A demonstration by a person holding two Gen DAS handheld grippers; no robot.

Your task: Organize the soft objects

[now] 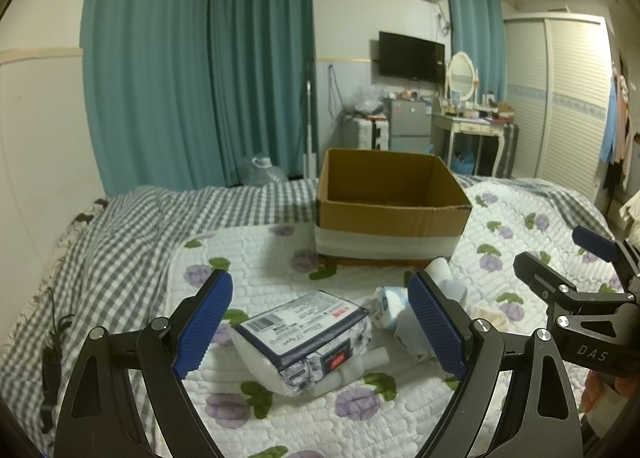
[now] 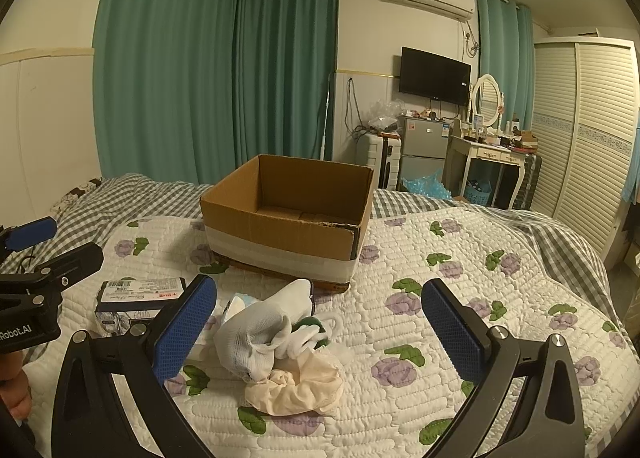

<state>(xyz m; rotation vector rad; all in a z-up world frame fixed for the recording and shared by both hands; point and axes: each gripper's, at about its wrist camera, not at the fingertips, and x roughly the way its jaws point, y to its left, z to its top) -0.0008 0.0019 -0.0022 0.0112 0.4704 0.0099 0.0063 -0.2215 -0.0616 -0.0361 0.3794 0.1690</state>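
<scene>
Below, a tissue pack (image 1: 304, 342) lies between the wide-open left gripper (image 1: 320, 322); socks (image 2: 264, 334) lie between the spread right gripper (image 2: 320, 330). Beyond, the box (image 2: 288, 218) holds nothing visible.

A bed (image 2: 520, 258) spread with a white quilt printed in purple flowers, over a grey gingham sheet (image 1: 120, 226), carries an open cardboard box (image 2: 288, 218). Near the box lie a wrapped tissue pack (image 1: 304, 334), a white sock (image 2: 260, 330) and a cream scrunchie (image 2: 296, 386).
</scene>
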